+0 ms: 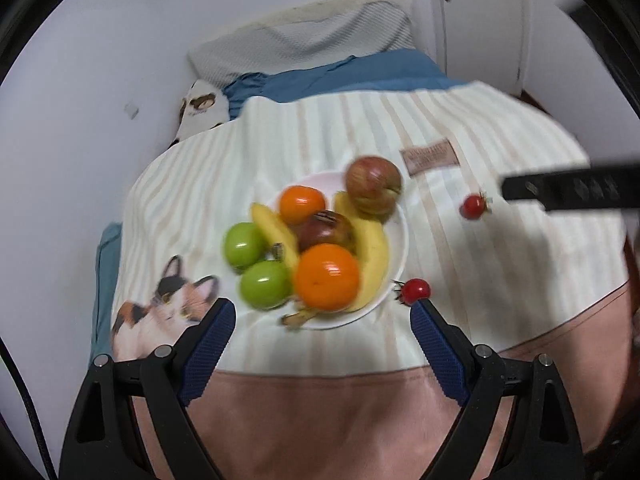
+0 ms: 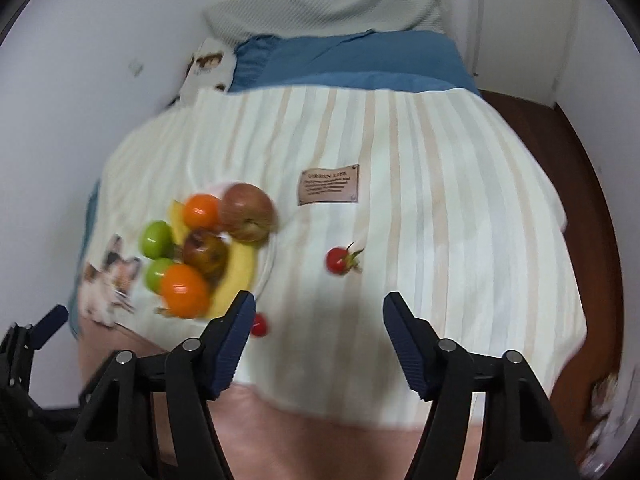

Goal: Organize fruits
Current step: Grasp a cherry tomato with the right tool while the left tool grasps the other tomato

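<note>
Hovering spread and empty, the left gripper (image 1: 322, 312) faces the white plate (image 1: 400, 240) piled with fruit; one cherry tomato (image 1: 416, 291) sits beside its rim. Right view: the right gripper (image 2: 319, 306) gapes empty near another, seemingly stemmed tomato (image 2: 339, 260).

striped blanket (image 2: 400, 240): soft matt cloth, with a sewn brown label (image 2: 328, 184)
plate (image 1: 400, 240): smooth white, slightly glossy
oranges (image 1: 327, 276): glossy skin
green apples (image 1: 266, 284): shiny, smooth
cherry tomatoes (image 2: 338, 260): glossy red
finger pads (image 2: 236, 340): blue ribbed rubber on matt black plastic
bolts (image 2: 447, 345): bare metal
bed frame (image 2: 580, 200): dark polished wood
</note>
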Demonstrator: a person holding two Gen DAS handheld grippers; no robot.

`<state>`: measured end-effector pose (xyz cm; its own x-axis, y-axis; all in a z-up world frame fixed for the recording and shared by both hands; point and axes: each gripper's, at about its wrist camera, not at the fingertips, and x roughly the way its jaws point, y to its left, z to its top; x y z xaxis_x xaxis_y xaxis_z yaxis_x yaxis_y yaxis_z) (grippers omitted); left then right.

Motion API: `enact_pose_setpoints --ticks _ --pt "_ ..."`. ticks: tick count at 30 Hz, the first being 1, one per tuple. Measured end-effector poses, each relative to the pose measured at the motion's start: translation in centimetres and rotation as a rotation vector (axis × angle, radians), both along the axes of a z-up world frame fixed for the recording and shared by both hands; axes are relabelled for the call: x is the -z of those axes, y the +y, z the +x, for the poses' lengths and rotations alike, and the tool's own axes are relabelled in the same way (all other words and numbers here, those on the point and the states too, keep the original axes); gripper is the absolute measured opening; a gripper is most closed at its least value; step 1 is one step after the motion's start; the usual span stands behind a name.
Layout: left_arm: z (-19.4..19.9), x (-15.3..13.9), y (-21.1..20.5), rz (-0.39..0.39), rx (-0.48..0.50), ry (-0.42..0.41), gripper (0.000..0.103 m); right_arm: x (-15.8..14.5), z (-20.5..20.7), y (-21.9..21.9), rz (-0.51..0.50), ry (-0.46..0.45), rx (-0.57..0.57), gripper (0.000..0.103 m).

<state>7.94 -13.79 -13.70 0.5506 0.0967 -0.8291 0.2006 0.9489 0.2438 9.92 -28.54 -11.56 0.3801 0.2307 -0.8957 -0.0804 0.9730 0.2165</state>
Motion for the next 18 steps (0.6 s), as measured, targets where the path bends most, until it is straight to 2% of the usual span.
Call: enact_pose_setpoints --ticks 3,9,13,15,18 --pt "0.3 3.2 -2.2 0.052 0.028 -0.006 0.085 3.7 2.6 0.2 -0.040 0.017 -0.094 0.066" --pt "1.4 7.9 -5.0 0.125 0.038 0.004 0.085 8.2 5.3 0.6 -0.066 0.020 -0.222 0.061" --pt "1.6 9.2 -6.4 0.130 0.067 -0.005 0.082 9.7 6.1 0.2 -0.060 -0.001 -0.287 0.057" --pt "1.8 9.9 -7.1 0.145 0.080 0.009 0.068 10.2 6.4 0.0 -0.051 -0.008 -0.311 0.057" --pt "2.3 10.4 -7.3 0.149 0.075 0.010 0.068 10.4 6.8 0.2 -0.044 -0.026 -0.343 0.057"
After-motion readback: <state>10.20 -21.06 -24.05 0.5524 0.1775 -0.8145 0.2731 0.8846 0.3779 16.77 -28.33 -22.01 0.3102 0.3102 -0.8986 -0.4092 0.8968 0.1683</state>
